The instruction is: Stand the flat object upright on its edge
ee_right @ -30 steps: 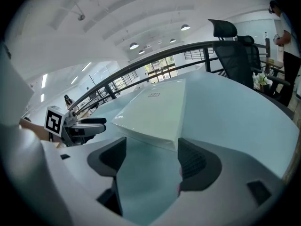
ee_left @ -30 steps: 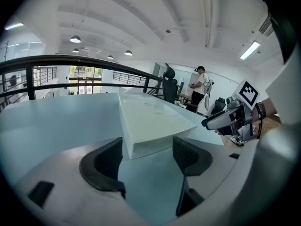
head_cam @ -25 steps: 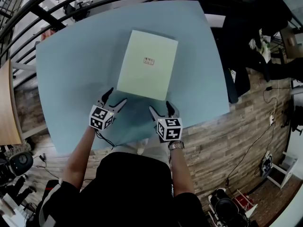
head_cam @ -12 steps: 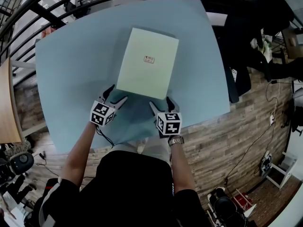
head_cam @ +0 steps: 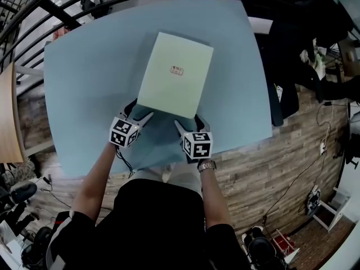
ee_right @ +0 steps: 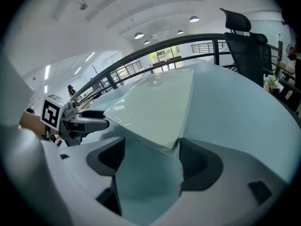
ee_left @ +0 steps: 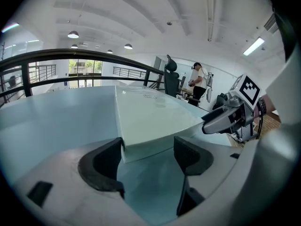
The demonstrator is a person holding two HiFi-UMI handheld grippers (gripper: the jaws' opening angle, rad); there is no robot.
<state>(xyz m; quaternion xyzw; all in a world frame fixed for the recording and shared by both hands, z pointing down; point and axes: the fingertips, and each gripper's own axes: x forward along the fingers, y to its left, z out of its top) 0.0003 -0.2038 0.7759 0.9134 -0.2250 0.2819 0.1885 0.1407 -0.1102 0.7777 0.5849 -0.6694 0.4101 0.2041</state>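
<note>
A flat pale green rectangular box [head_cam: 175,75] with a small label lies flat on the blue table [head_cam: 84,66]. My left gripper [head_cam: 138,112] is open at the box's near left corner; in the left gripper view that corner [ee_left: 146,117] sits between the dark pads [ee_left: 106,161]. My right gripper [head_cam: 189,122] is open at the near right corner, and the box [ee_right: 155,107] reaches in between its pads [ee_right: 195,161]. Each gripper sees the other: the right gripper [ee_left: 230,117] and the left gripper [ee_right: 80,121]. Both rest low on the table.
A black railing [head_cam: 67,18] runs round the table's far side. Dark clothing and clutter [head_cam: 298,44] lie off the right edge, over wooden flooring [head_cam: 264,162]. A black office chair [ee_right: 244,36] stands beyond the table. A person [ee_left: 197,79] stands far off.
Both grippers have moved forward along the table to the box's near edge, so its two near corners now lie between their jaws. The box has not moved.
</note>
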